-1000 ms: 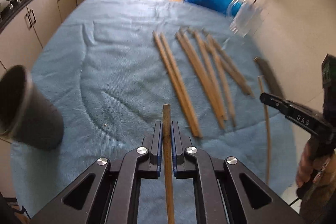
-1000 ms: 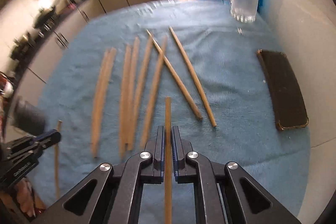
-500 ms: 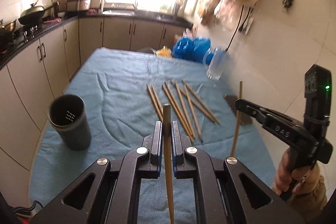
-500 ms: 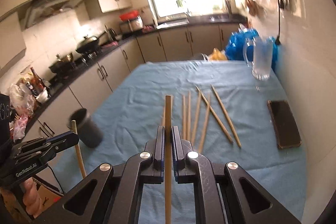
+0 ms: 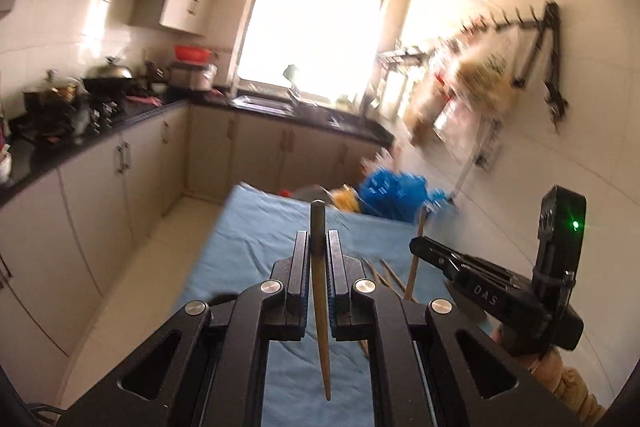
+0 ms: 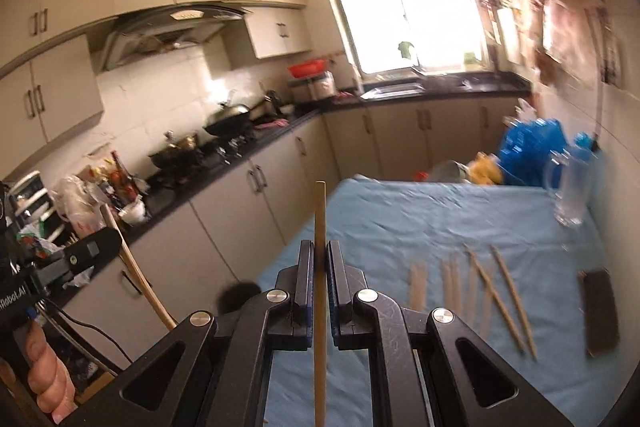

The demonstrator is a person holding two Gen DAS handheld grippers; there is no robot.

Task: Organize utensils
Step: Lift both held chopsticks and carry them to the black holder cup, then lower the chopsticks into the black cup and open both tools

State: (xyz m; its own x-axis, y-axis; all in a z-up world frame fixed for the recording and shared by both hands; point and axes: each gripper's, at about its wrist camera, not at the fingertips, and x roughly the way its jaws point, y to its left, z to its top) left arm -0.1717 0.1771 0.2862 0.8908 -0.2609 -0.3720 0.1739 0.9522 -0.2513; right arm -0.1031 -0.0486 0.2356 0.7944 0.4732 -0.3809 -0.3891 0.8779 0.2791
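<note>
**A:** What sits at the left of the right wrist view?

**B:** The left hand-held gripper [image 6: 102, 245] at the left edge, clenched on a chopstick [image 6: 138, 277] that leans across the lower left of the frame, with a hand [image 6: 44, 373] gripping its handle below.

**A:** And in the middle?

**B:** The right hand-held gripper [image 6: 319, 259], bottom centre — its jaws pressed onto a second chopstick [image 6: 320, 307] that stands nearly upright in the frame, its tip poking above the fingers.

**A:** Further right?

**B:** The loose chopsticks [image 6: 476, 291] lie on the blue-covered surface [image 6: 400, 211] in the lower right, side by side, two of them angled apart from the rest. A dark phone [image 6: 599, 311] lies near the right edge, and a glass mug [image 6: 570, 187] stands above it — blurred.

**A:** Does the left wrist view agree?

**B:** Yes. Its own chopstick [image 5: 320, 299] runs between the closed fingers at bottom centre; the other gripper [image 5: 424, 251] shows at the right, holding its stick [image 5: 414, 259] upright.
</note>
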